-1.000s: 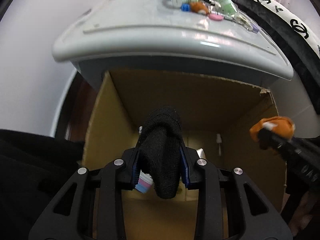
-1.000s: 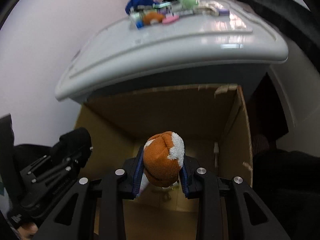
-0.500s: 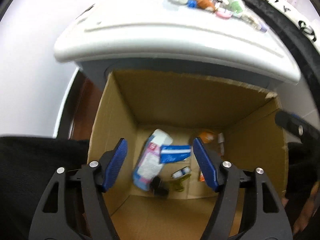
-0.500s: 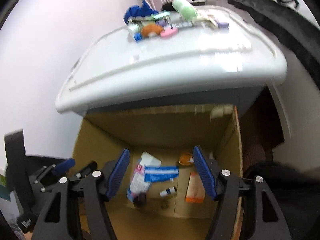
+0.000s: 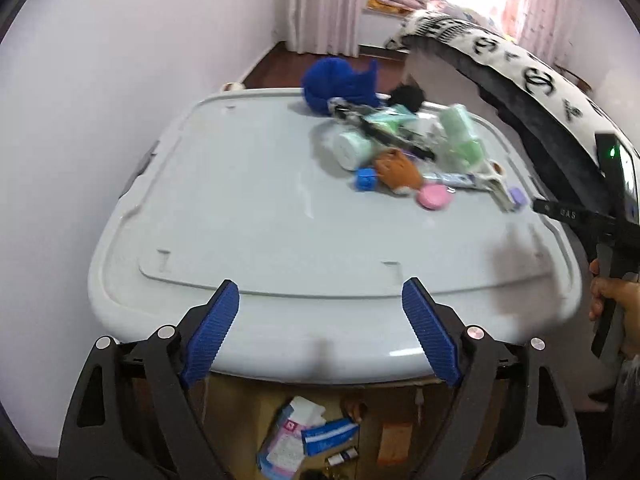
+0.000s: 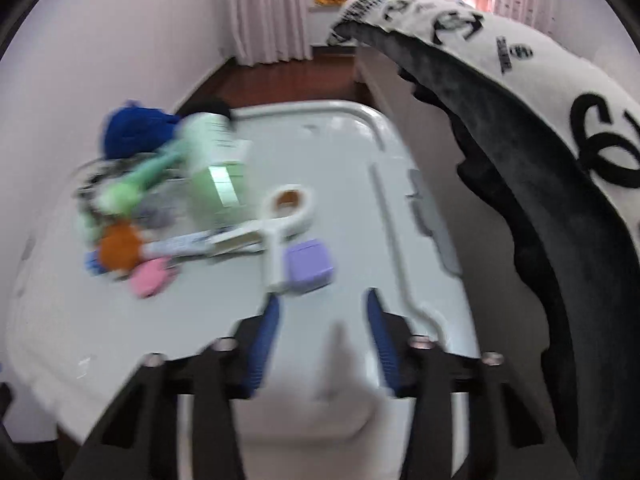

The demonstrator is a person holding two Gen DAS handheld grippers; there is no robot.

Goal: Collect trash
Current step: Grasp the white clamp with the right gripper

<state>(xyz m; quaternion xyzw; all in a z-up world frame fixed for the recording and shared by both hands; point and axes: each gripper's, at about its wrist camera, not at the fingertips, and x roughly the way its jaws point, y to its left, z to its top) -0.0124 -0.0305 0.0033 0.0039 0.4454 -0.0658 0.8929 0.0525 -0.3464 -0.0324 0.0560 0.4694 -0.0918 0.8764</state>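
**Ana:** Both grippers have come up out of the cardboard box [image 5: 304,440] and now face the grey bin lid [image 5: 248,216]; the black and orange knitted pieces they gripped a second ago are gone from between the fingers.

**Ben:** So what are they holding now?

**Ana:** Nothing. The left gripper [image 5: 320,328] has its jaws spread wide over the lid's near edge. The right gripper [image 6: 320,340] is also parted and empty, somewhat narrower, though that view is blurred.

**Ben:** Why hover there?

**Ana:** My guess is they are lining up for another pick. The remaining trash sits in one heap on the far right part of the lid, and the right gripper points almost straight at its near edge.

**Ben:** What is in the heap?

**Ana:** Biggest first: a blue knitted lump [image 5: 340,84] at the back, a pale green wrapped pack [image 5: 460,136], a white round tub [image 5: 352,148], an orange knitted piece [image 5: 400,168], a pink disc [image 5: 434,197], a small blue cube [image 5: 366,179] and a lilac block [image 6: 308,266] nearest the right gripper, touching a white looped handle [image 6: 280,232].

**Ben:** And the box?

**Ana:** Below the lid's front edge, already holding a tissue pack [image 5: 288,440] and small packets.
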